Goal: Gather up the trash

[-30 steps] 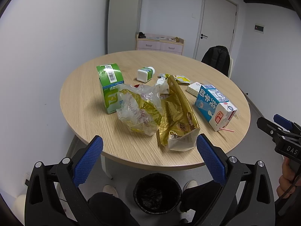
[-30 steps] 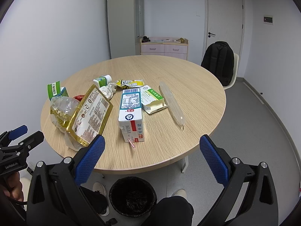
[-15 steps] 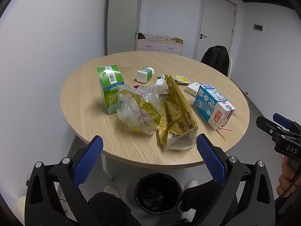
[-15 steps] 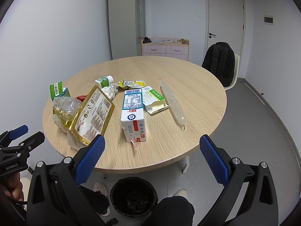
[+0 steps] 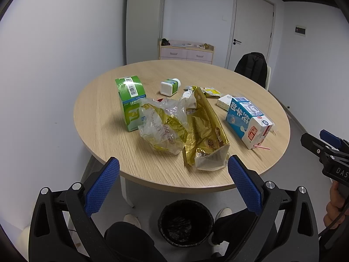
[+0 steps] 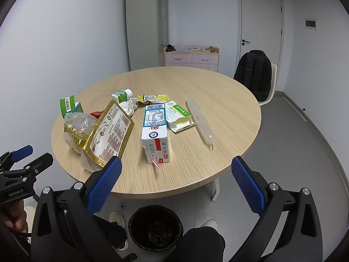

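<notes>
Trash lies on a round wooden table (image 5: pixel 104 118) (image 6: pixel 229 100): a gold foil bag (image 5: pixel 207 128) (image 6: pixel 109 131), a crumpled clear bag (image 5: pixel 161 124) (image 6: pixel 76 122), a green carton (image 5: pixel 130 102), a blue-white milk carton (image 5: pixel 248 121) (image 6: pixel 154 131) with a pink straw, a small white bottle (image 5: pixel 170 86), a green-white box (image 6: pixel 177 115) and a clear wrapper (image 6: pixel 199 121). A black bin (image 5: pixel 185 222) (image 6: pixel 154 227) stands on the floor under the near edge. My left gripper (image 5: pixel 173 185) and right gripper (image 6: pixel 176 185) are open and empty, short of the table.
A chair with a black backpack (image 6: pixel 254 76) stands at the far right of the table. A pink dresser (image 6: pixel 192 57), a tall cabinet and a door line the back wall. The person's legs and shoes are beside the bin.
Both grippers have risen and pulled back slightly; the table sits a little higher in both views. Nothing was grasped or moved.
</notes>
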The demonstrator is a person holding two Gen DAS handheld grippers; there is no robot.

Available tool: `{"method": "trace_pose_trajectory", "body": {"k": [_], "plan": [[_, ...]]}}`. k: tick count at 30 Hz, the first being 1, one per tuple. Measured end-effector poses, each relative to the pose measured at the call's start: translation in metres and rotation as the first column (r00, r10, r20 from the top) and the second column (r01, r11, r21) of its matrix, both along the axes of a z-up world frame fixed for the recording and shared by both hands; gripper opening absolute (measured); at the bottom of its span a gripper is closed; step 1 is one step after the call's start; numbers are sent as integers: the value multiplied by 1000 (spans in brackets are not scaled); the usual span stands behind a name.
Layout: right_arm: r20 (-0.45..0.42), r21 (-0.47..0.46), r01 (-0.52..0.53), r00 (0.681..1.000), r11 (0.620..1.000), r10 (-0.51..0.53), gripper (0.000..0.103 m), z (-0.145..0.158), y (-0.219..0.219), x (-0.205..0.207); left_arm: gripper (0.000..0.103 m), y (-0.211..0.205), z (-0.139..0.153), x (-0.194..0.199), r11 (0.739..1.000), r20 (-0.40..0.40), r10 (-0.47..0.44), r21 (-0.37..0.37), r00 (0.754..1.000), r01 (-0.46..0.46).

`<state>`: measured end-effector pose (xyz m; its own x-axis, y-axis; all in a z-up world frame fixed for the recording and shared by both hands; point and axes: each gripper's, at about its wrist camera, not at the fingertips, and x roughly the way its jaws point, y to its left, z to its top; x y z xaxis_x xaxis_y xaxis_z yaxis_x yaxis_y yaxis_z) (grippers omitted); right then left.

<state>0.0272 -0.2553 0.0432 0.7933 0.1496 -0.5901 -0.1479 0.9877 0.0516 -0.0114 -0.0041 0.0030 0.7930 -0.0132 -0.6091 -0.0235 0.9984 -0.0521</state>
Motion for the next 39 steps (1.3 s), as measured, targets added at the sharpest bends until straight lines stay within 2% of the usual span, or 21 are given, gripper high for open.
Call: {"method": "trace_pose_trajectory", "body": {"k": [18, 28, 39], "plan": [[0, -5, -6, 1000, 1000, 6, 97, 1, 3, 4, 97, 8, -3, 10, 1000, -20, 16, 1, 1000, -16], [-38, -16, -29, 999, 999, 29, 96, -10, 20, 50, 97, 26, -12, 59, 999, -59, 44, 3, 997, -44], [-111, -26, -71, 992, 997, 68, 81, -32, 47, 104, 93, 21, -29, 112, 1000, -107, 12, 11, 994, -11]]}}
